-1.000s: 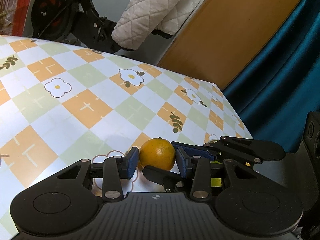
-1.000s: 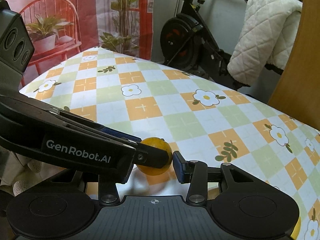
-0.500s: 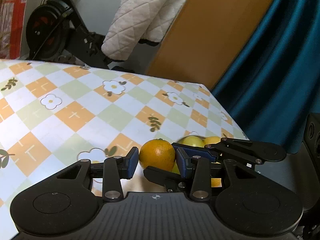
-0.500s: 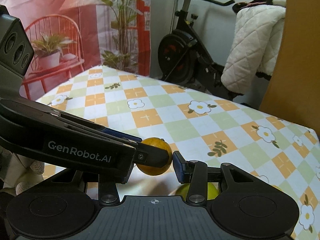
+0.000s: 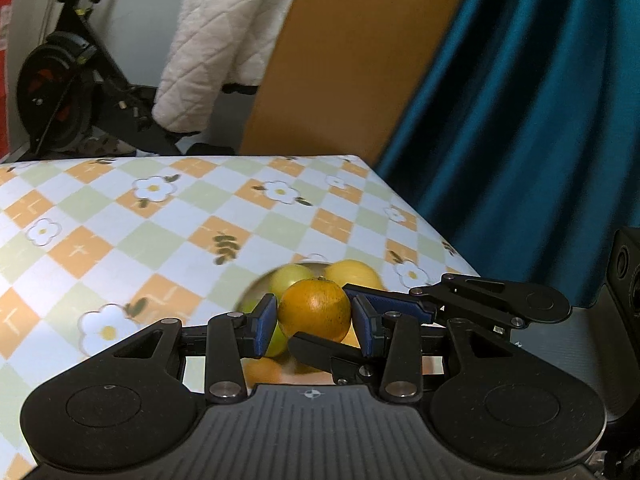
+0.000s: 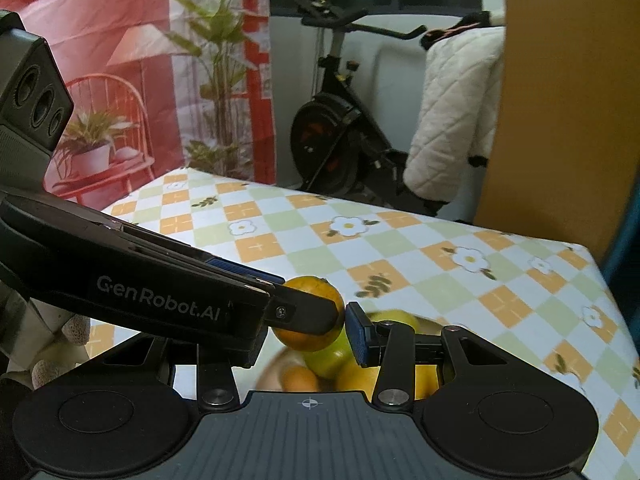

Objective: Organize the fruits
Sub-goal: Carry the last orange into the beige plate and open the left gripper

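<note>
My left gripper [image 5: 314, 322] is shut on an orange [image 5: 314, 314] and holds it above a bowl [image 5: 256, 286] with several green, yellow and orange fruits [image 5: 354, 274]. In the right wrist view the same orange [image 6: 310, 330] sits between my own pads too, with the left gripper's body crossing in from the left. My right gripper [image 6: 308, 330] surrounds the orange; its left finger is hidden behind the left gripper. The fruits in the bowl [image 6: 332, 358] show below it.
The table [image 5: 160, 224] has a checked flower cloth; its right edge [image 5: 424, 224] runs by a teal curtain [image 5: 540, 120]. An exercise bike [image 6: 340, 136] with a white quilted cover and a wooden board [image 5: 352, 56] stand behind the table.
Both grippers have lifted the orange off the cloth and carried it to the right. The bowl of fruit has come into view beneath it.
</note>
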A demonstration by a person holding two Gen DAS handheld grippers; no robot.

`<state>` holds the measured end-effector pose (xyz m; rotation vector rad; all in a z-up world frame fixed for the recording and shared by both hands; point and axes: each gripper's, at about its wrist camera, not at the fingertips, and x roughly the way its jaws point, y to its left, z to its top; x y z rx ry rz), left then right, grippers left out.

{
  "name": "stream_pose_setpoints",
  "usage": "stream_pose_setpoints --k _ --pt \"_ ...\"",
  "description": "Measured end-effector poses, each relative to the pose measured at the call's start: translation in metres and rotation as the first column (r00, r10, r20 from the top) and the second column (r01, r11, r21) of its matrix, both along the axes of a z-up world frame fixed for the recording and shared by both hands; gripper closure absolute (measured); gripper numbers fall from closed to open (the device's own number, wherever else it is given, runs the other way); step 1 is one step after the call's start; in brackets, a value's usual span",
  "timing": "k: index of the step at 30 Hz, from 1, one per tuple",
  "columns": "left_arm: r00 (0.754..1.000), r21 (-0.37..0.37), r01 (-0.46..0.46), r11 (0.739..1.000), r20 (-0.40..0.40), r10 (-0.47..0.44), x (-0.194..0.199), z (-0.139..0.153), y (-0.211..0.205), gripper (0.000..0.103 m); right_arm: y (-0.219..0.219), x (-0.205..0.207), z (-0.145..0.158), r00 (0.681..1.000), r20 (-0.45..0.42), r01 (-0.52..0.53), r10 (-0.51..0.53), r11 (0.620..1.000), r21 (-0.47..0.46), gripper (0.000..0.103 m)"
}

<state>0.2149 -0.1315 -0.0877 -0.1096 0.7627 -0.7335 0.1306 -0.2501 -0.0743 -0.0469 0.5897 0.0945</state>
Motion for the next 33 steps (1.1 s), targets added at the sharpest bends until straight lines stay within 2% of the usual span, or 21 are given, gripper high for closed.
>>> stream_pose_setpoints --k 14,15,17,33 --pt "0.996 0.055 0.090 0.994 -0.011 -0.089 -0.017 -0.007 -0.041 0.062 -0.046 -0.036 -0.017 0.998 0.004 0.059 -0.060 0.996 0.062 0.065" --pt "0.995 0.061 0.098 0.993 -0.010 -0.097 -0.018 -0.007 -0.043 0.062 -0.047 -0.038 -0.018 0.998 0.005 0.059 -0.060 0.996 0.067 0.065" --pt "0.993 0.062 0.116 0.991 -0.014 -0.115 -0.020 -0.008 -0.047 0.069 -0.049 -0.039 -0.021 0.998 0.001 0.059 -0.059 0.995 0.078 0.065" --pt "0.988 0.108 0.149 0.983 -0.055 -0.144 -0.021 -0.020 -0.057 0.068 -0.061 -0.047 -0.040 0.996 -0.045 0.079 -0.074 0.989 0.127 0.066"
